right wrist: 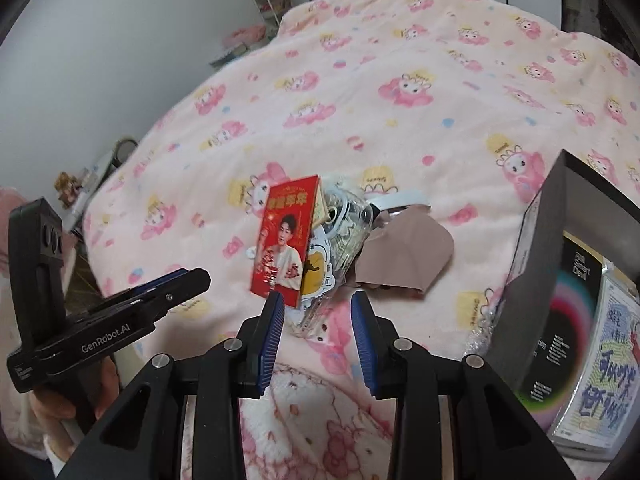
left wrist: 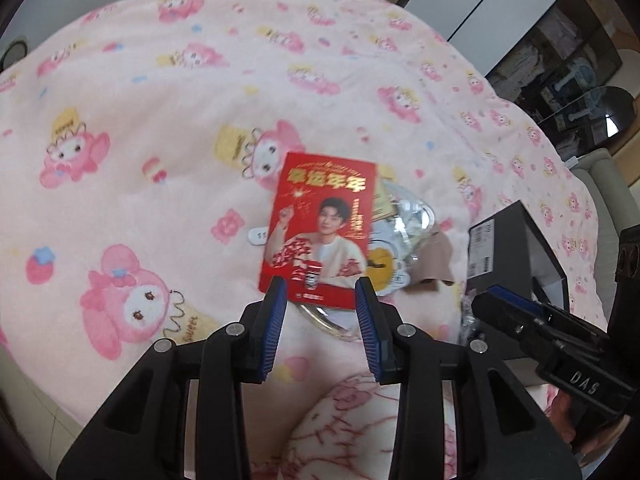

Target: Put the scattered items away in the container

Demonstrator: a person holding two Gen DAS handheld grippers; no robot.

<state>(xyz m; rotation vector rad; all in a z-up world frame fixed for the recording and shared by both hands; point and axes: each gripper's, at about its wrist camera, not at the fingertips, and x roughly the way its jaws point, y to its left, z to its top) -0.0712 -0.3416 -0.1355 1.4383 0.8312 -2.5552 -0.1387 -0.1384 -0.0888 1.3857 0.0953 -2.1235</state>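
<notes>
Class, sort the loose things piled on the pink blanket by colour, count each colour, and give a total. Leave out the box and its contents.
Red: 1, the card
Clear: 1, the plastic case
Brown: 1, the folded paper
White: 1, the round lid
Total: 4; smaller bits under the card are too hidden to count.

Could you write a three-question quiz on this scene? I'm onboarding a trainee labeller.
1. True or false: the red envelope lies inside the dark box.
2. What lies right of the envelope, partly under it? A) clear plastic packet B) a mug C) a shoe
3. Is either tool, left or right, gripping anything?

Key: 1 false, it lies on the pink blanket; 2 A; 3 no, both are open and empty.
</notes>
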